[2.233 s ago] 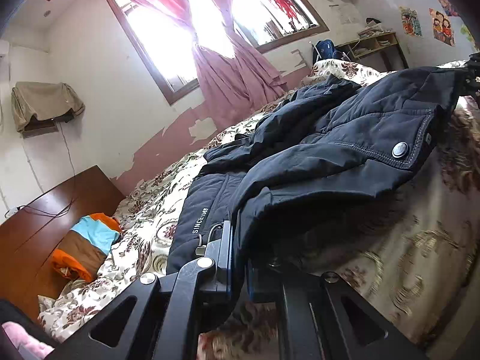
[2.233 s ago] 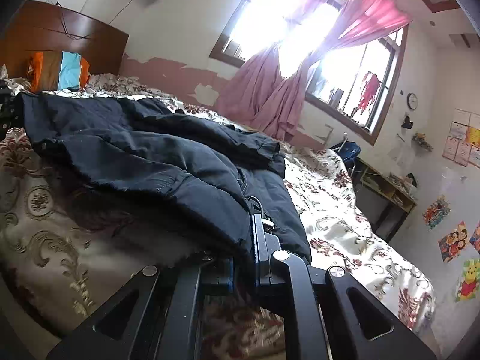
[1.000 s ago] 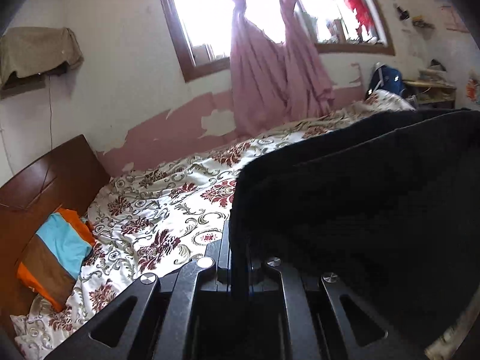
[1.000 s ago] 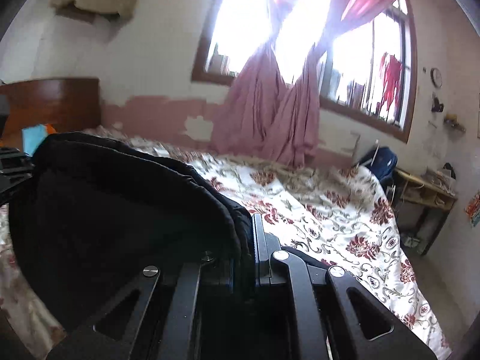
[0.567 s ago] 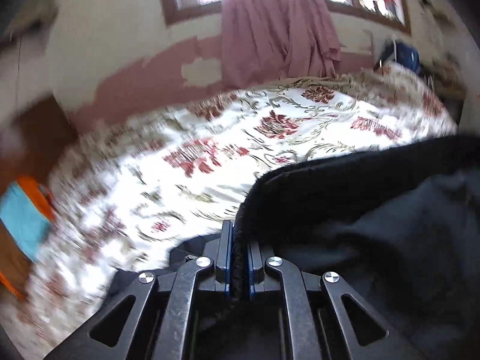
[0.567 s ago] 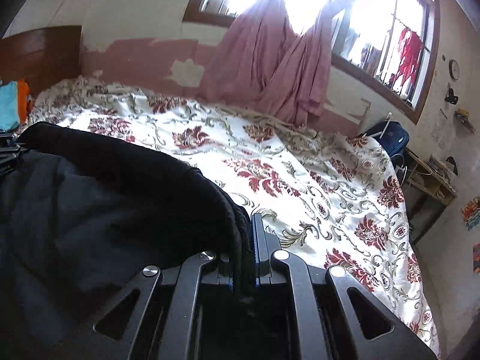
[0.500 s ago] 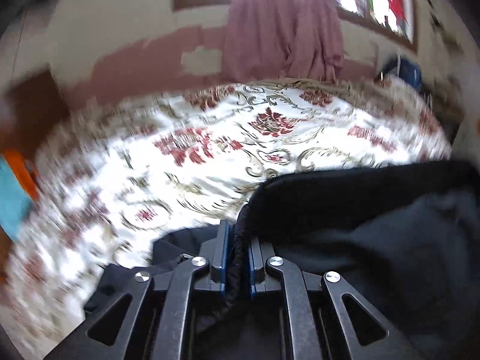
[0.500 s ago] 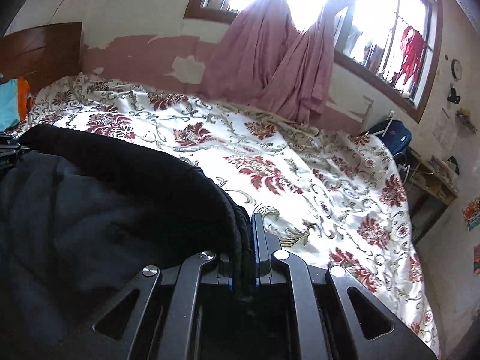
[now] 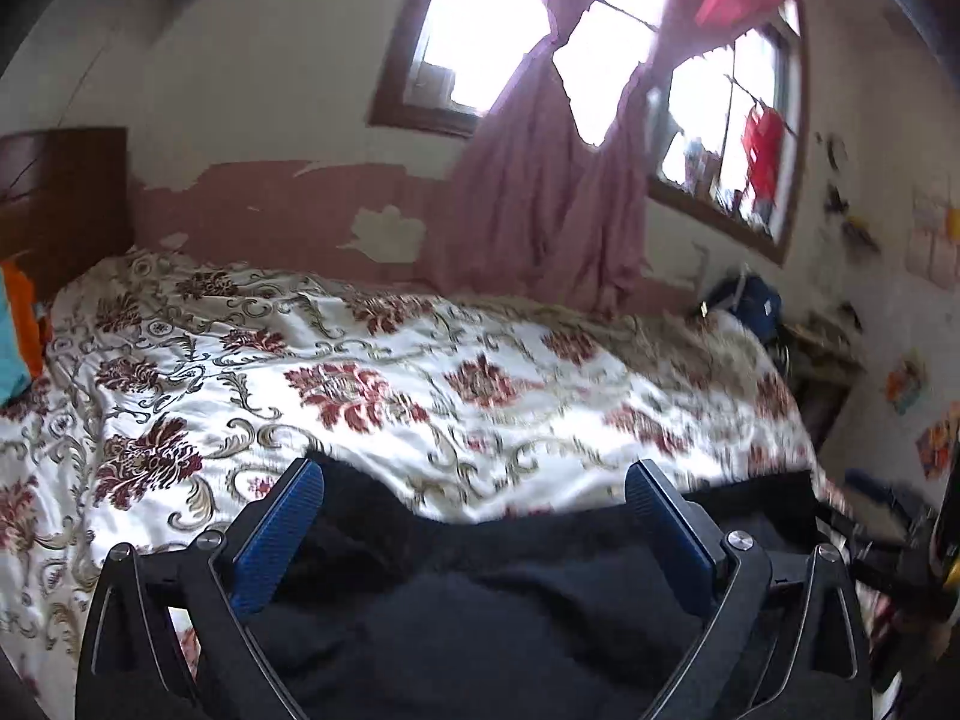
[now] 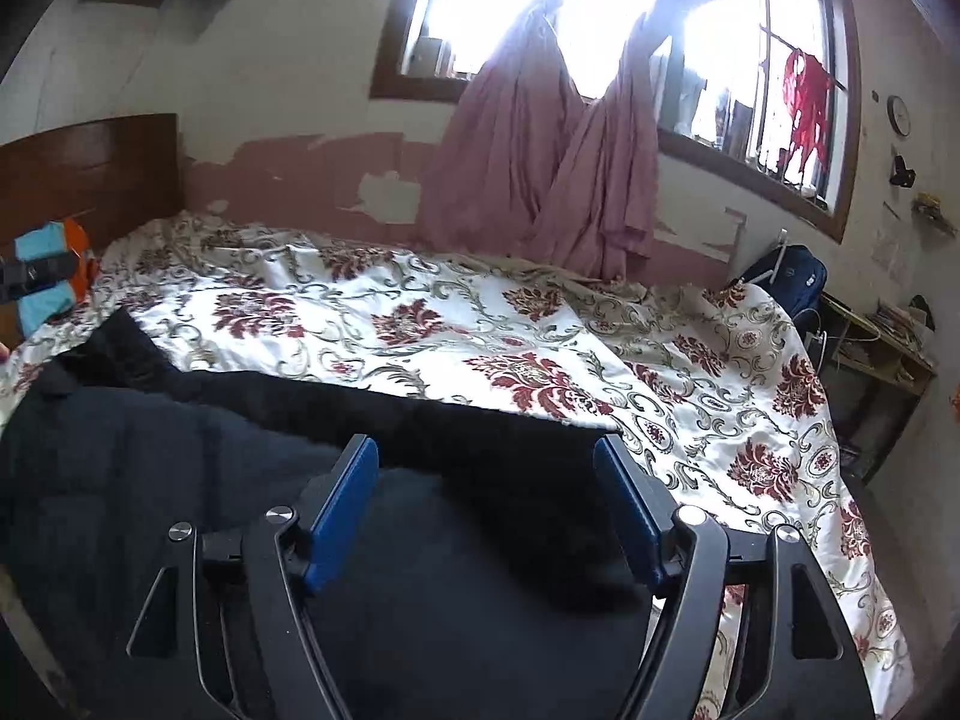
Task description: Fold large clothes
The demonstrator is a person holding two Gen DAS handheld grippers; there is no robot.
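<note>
A large dark navy jacket [image 10: 180,468] lies spread on the near part of the floral bedspread [image 10: 480,324]; in the left wrist view the jacket [image 9: 480,612] fills the bottom of the frame. My left gripper [image 9: 474,480] is open and empty, its blue-padded fingers wide apart just above the jacket's far edge. My right gripper [image 10: 489,450] is open and empty too, hovering over the jacket's far edge near its right corner.
A wooden headboard [image 10: 90,174] and an orange-and-blue pillow [image 10: 54,270] are at the left. Pink curtains [image 10: 540,168] hang under the window beyond the bed. A blue bag [image 10: 786,276] and a cluttered desk [image 10: 876,348] stand at the right.
Both grippers were shut on the jacket's edge, carried it up and over onto the bed, and have now opened and let it go; the jacket lies flat.
</note>
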